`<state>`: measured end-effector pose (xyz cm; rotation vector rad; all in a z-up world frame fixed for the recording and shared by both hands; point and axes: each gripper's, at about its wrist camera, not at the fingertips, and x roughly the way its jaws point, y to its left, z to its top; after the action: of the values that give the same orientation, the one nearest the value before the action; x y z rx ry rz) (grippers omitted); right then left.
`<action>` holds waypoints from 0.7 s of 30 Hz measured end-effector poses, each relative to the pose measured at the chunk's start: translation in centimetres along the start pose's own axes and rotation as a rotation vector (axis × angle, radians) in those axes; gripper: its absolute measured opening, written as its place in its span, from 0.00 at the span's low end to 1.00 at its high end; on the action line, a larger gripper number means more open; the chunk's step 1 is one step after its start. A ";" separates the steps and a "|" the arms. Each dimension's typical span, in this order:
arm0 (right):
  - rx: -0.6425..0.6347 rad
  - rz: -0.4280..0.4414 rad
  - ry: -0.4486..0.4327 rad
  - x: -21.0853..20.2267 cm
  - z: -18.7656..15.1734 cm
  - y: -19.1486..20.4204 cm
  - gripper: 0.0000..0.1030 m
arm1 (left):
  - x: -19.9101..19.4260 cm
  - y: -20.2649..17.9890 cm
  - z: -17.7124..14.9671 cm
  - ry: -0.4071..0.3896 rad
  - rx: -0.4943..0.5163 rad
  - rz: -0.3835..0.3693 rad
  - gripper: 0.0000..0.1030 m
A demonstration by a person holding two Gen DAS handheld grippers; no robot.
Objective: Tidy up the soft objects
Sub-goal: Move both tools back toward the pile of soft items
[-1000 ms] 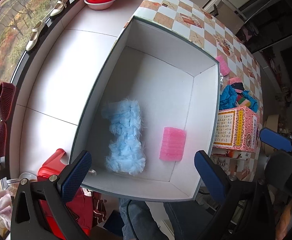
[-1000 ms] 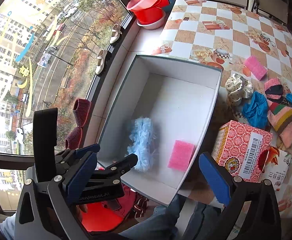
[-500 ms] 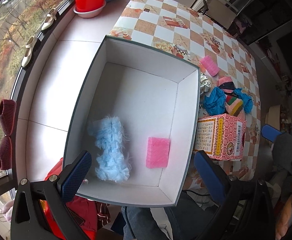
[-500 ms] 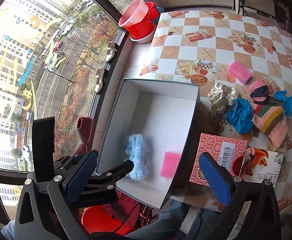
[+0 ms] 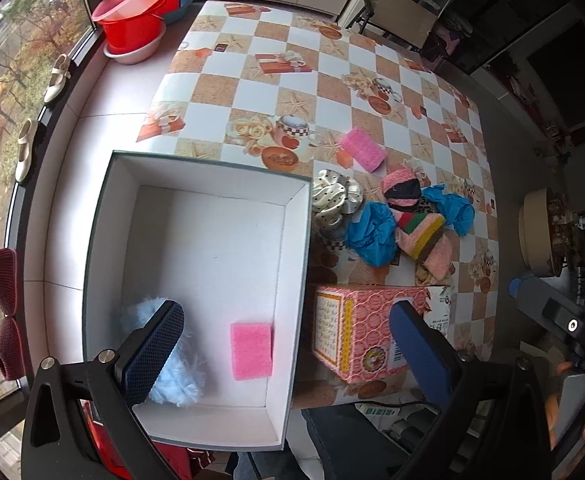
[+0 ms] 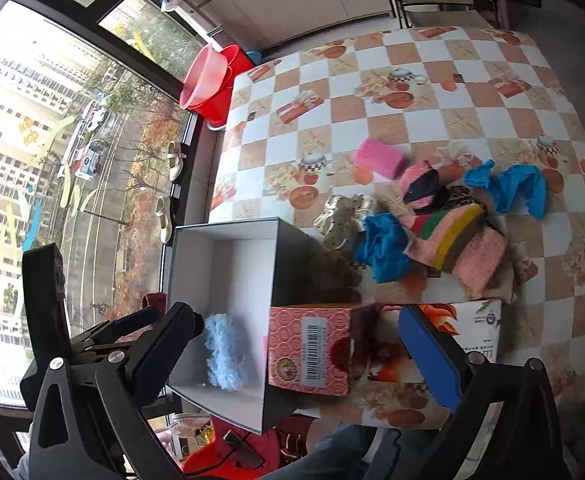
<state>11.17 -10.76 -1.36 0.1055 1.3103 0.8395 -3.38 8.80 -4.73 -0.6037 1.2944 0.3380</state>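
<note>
Both my grippers, left [image 5: 280, 348] and right [image 6: 292, 356], have drawn back from the white box [image 5: 96, 216], jaws spread and empty. Blue duster [image 5: 176, 376] and pink sponge [image 5: 251, 350] lie inside; the remaining soft pile [image 6: 444, 228] waits on the bench [image 5: 252, 76].

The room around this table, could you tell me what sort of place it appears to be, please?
Probably a home, in an upper-floor flat: a table in a patterned checked cloth stands by a large window overlooking a street and tower blocks, with shoes and plastic basins on the white ledge.
</note>
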 end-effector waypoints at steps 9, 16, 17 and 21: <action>0.174 -0.055 -0.008 -1.2 0.7 -9.4 1.00 | 2.6 -6.7 3.7 0.045 0.082 -0.003 1.00; 0.292 -0.124 0.004 -0.8 1.4 -16.5 1.00 | 6.4 -11.1 8.8 0.090 0.081 0.022 1.00; 0.304 -0.134 0.009 -0.6 1.7 -17.4 1.00 | 7.2 -11.5 9.6 0.103 0.065 0.018 1.00; 0.340 -0.155 0.034 0.5 2.7 -20.4 1.00 | 10.9 -12.1 12.9 0.150 -0.047 0.005 1.00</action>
<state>23.37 -23.92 -11.47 0.2555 1.4644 0.4837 16.36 5.68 -10.54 -0.6761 1.4350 0.3326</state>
